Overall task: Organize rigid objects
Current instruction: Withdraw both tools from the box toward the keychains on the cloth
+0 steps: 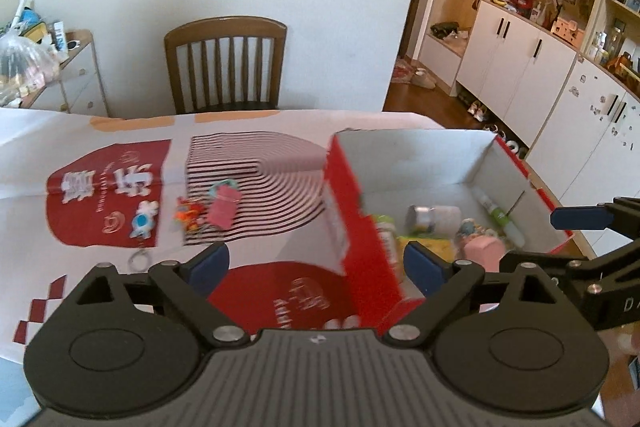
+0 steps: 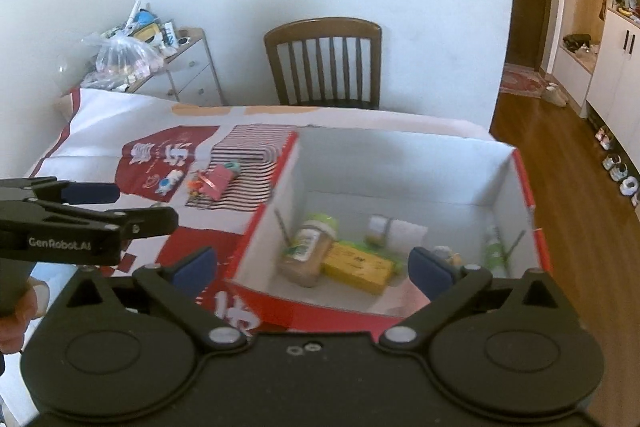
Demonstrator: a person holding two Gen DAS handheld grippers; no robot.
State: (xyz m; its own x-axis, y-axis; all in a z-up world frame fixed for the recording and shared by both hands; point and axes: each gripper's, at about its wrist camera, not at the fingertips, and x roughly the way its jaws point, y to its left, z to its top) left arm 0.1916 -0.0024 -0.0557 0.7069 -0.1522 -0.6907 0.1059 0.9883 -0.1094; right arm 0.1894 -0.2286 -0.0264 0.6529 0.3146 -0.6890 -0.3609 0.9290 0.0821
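A red cardboard box (image 1: 356,235) with a white inside stands on the table, also in the right wrist view (image 2: 524,183). It holds a jar (image 2: 306,253), a yellow packet (image 2: 358,267), a small tin (image 1: 420,217), a pink item (image 1: 482,251) and a white-green tube (image 1: 500,215). On the cloth to its left lie a pink tag (image 1: 224,209), an orange charm (image 1: 188,217) and a blue-white keychain figure (image 1: 142,221). My left gripper (image 1: 316,265) is open and empty, over the box's near left wall. My right gripper (image 2: 312,265) is open and empty above the box's near edge.
A red, white and striped cloth (image 1: 100,187) covers the table. A wooden chair (image 1: 226,63) stands at the far side. A drawer unit (image 2: 188,71) with bags is at the far left. White cabinets (image 1: 520,67) and wooden floor are to the right.
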